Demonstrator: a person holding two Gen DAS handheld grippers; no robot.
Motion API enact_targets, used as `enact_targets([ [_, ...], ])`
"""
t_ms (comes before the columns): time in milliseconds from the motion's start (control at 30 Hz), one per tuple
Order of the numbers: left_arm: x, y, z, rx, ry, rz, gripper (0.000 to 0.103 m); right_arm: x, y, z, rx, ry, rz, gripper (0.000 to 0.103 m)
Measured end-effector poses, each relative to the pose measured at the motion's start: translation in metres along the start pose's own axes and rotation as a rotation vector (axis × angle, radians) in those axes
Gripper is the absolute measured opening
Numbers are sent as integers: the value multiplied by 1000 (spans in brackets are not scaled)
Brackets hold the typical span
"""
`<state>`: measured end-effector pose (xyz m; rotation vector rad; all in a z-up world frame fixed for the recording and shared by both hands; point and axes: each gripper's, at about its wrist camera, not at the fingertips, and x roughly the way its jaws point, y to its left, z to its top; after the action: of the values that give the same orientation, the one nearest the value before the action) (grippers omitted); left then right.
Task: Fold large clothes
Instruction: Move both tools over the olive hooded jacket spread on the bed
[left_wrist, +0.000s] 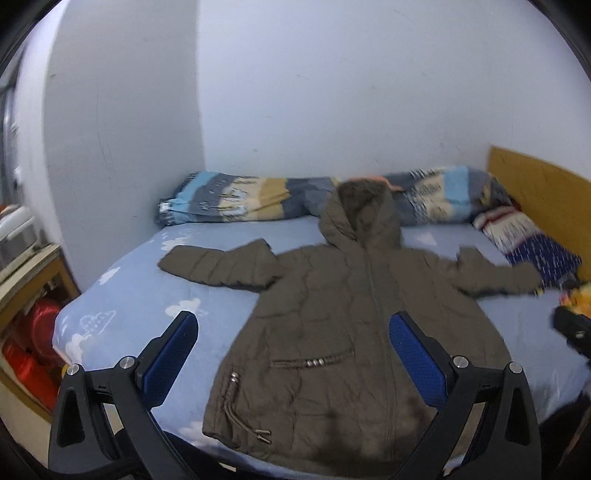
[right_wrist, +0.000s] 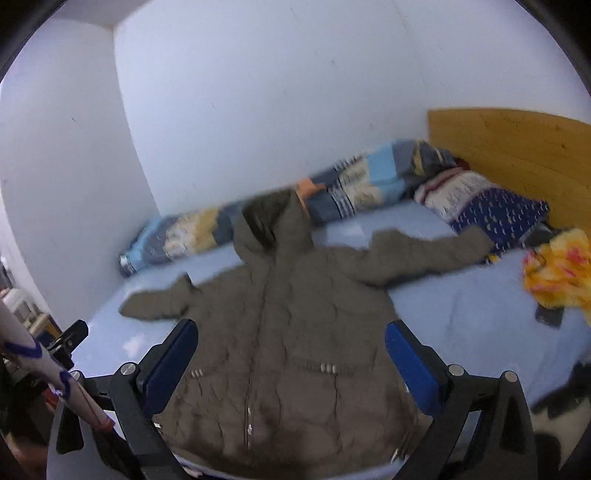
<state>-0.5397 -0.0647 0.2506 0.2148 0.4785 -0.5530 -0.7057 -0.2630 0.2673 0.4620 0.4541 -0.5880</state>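
Observation:
An olive-brown hooded puffer jacket (left_wrist: 332, 325) lies face up and spread flat on the blue bed sheet (left_wrist: 129, 295), zipped, sleeves out to both sides, hood toward the wall. It also shows in the right wrist view (right_wrist: 288, 332). My left gripper (left_wrist: 293, 354) is open and empty, held above the jacket's lower left part. My right gripper (right_wrist: 291, 362) is open and empty, held above the jacket's lower middle. Neither touches the cloth.
A rolled patterned quilt (left_wrist: 258, 199) and a pillow (right_wrist: 491, 206) lie along the wall and wooden headboard (right_wrist: 517, 155). A yellow cloth (right_wrist: 557, 269) and a dark object lie at the bed's right. A cabinet with red items (left_wrist: 33, 332) stands left of the bed.

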Motion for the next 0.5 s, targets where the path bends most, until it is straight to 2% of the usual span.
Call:
enact_targets([
  [67,5,-5,-2,18,29,-3,103,12,-1,-7,3,58,-8,103],
  [133,11,-7,-6,21,51,-4,103,13,1,-12,0,72,-7,103],
  [333,23,-13,-14,27,83,-10,103,25,16,-21,-74,106,-75,103],
  [500,32,-14,-16,23,114,-10,103,34,18,-28,-110,137,-87,103],
])
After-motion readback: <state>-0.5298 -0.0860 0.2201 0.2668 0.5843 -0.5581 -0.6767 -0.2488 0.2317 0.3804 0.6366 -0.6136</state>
